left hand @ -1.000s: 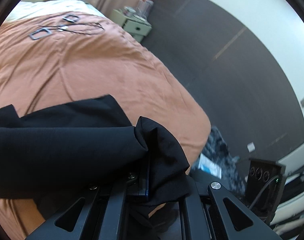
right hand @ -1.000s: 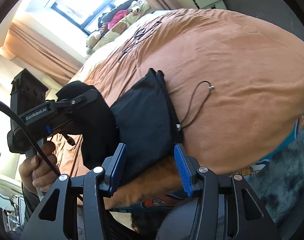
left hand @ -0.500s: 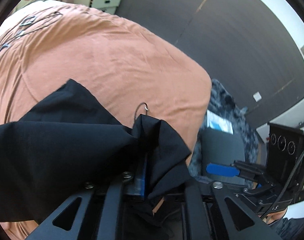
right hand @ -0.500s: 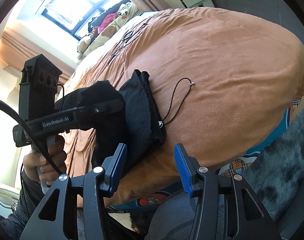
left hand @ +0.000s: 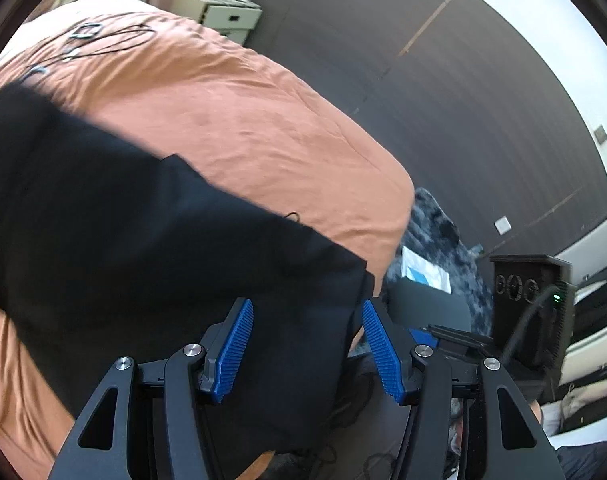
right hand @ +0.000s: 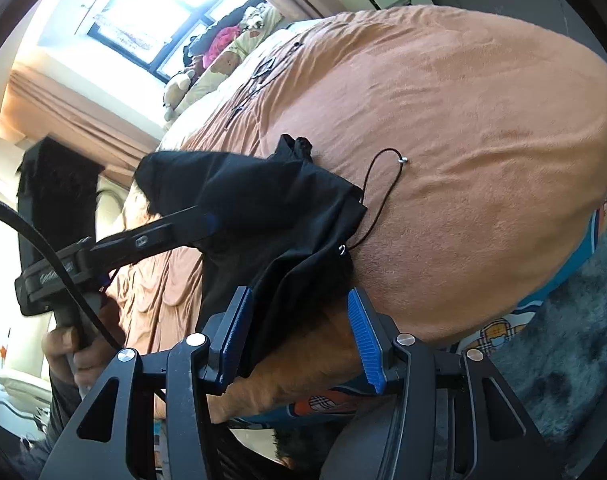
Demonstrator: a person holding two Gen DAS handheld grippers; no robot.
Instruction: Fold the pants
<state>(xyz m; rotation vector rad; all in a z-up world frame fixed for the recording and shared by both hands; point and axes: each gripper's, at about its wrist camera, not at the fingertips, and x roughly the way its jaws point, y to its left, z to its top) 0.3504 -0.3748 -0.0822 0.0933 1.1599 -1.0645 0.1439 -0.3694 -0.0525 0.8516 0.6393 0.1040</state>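
Note:
Black pants [left hand: 143,232] lie folded on the orange bedcover [left hand: 243,120], with one end hanging over the bed's near edge. My left gripper [left hand: 306,303] hovers over that end. Its jaws are opening, and the cloth lies loose between the blue pads [left hand: 233,348] without being pinched. In the right wrist view the pants [right hand: 271,200] drape over the left gripper's finger [right hand: 175,232], which a hand [right hand: 71,344] holds. My right gripper [right hand: 299,292] stands open at the bed's edge with the pants' hanging end between its fingers, unpressed. A drawstring [right hand: 383,184] with a metal tip trails onto the cover.
A pale nightstand [left hand: 219,16] stands past the bed's far corner. Cables and small metal frames [left hand: 87,36] lie on the far cover. A grey shaggy rug [right hand: 563,340] covers the floor beside the bed. Pillows and plush toys [right hand: 223,56] sit under the window.
The left gripper let go of the bunched black cloth and its jaws spread apart. The pants now lie flatter on the cover. The right gripper kept the same opening and place.

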